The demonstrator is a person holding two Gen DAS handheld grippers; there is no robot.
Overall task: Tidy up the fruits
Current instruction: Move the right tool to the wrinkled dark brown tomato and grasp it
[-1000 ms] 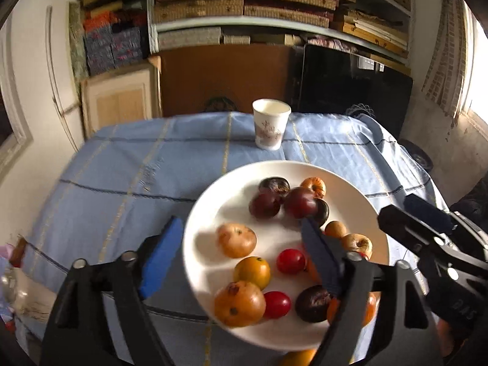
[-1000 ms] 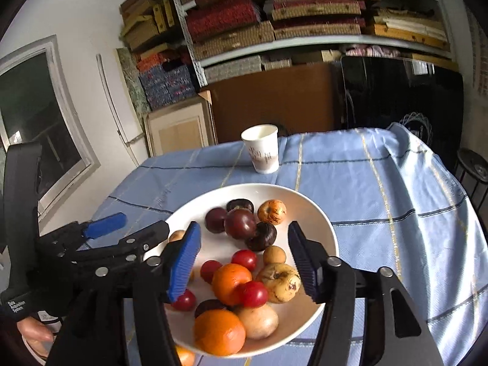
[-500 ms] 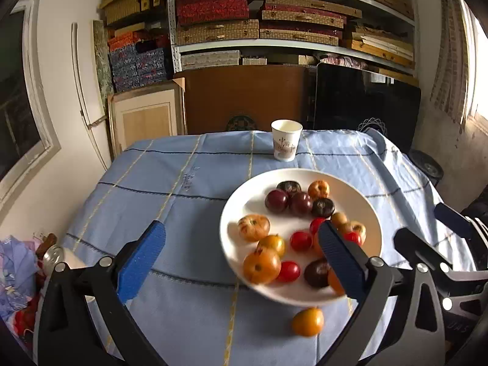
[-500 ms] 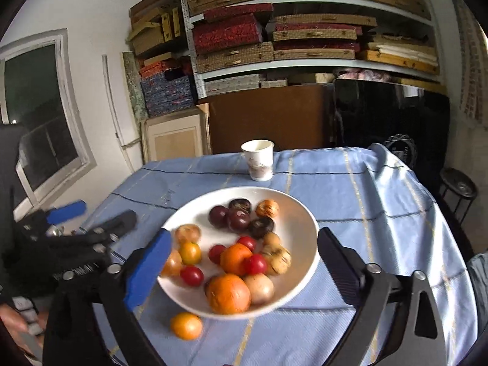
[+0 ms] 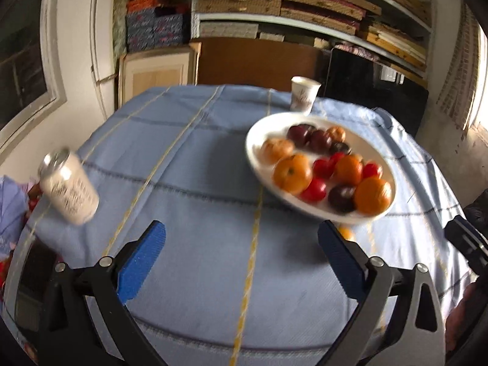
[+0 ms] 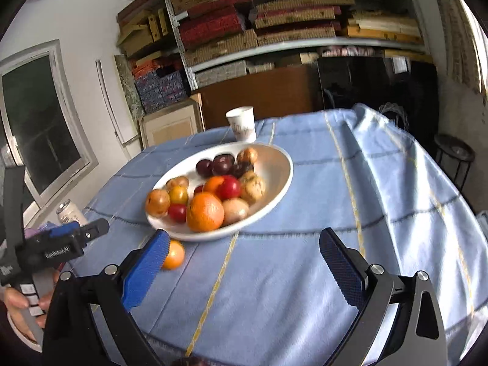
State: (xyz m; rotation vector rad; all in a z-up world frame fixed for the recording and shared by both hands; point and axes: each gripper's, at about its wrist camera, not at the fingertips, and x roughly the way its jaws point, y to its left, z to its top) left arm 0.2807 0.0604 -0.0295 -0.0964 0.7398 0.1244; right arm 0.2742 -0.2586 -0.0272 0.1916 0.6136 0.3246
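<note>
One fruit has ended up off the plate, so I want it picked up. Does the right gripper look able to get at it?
Probably yes. The small orange fruit lies on the cloth just in front of the plate, beside the open right gripper, nothing covering it. The plate's rim is close behind.

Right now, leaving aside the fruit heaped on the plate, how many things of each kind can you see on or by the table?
Plate: 1
Paper cup: 1
Drink can: 1
Loose fruit: 1
Total: 4
</note>
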